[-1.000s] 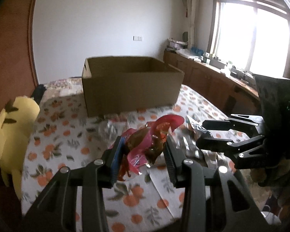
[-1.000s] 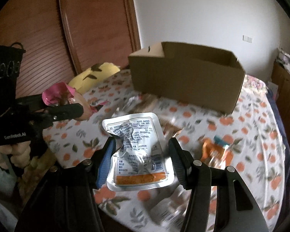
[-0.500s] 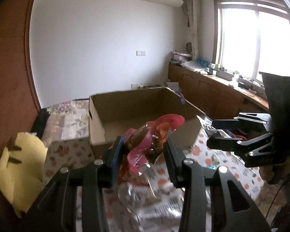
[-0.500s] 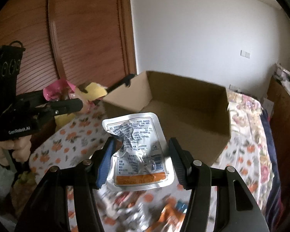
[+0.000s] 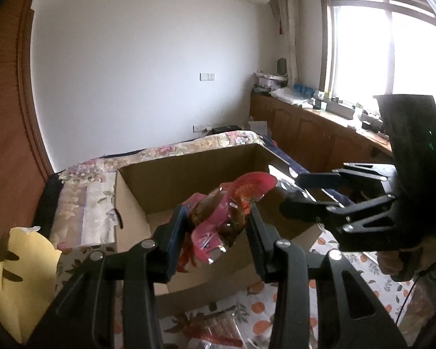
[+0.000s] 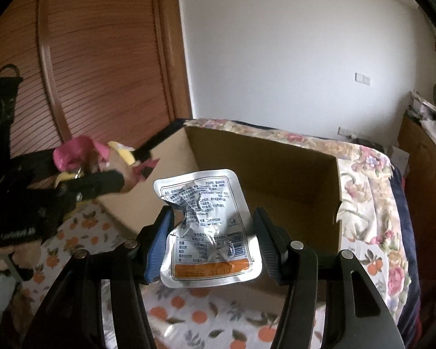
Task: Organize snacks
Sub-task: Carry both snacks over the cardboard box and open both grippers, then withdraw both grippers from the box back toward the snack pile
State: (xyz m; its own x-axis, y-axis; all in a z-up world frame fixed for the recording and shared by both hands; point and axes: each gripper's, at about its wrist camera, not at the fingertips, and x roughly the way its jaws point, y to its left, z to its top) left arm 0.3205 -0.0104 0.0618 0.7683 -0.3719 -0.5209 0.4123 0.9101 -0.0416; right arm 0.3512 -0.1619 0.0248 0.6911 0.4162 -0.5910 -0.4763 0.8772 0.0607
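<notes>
My left gripper [image 5: 216, 232] is shut on a crumpled pink snack packet [image 5: 226, 212] and holds it over the near edge of an open cardboard box [image 5: 130, 192]. My right gripper [image 6: 210, 235] is shut on a silver foil pouch [image 6: 209, 226] with an orange strip, held above the box's [image 6: 305, 180] front wall. In the left wrist view the right gripper [image 5: 308, 195] is at the right, over the box, the pouch's silver edge [image 5: 282, 181] showing between its fingers. In the right wrist view the left gripper [image 6: 101, 174] with the pink packet [image 6: 72, 152] is at the left.
The box stands on a cloth with an orange-fruit print [image 6: 189, 314]. More snack packets [image 5: 218, 331] lie on the cloth in front of the box. A yellow plush toy [image 5: 20, 276] sits at the left. A wooden wardrobe [image 6: 101, 58] stands behind, cabinets [image 5: 319, 133] under the window.
Both grippers have risen and moved forward with their packets, from above the cloth to over the box. The box interior now shows in both views.
</notes>
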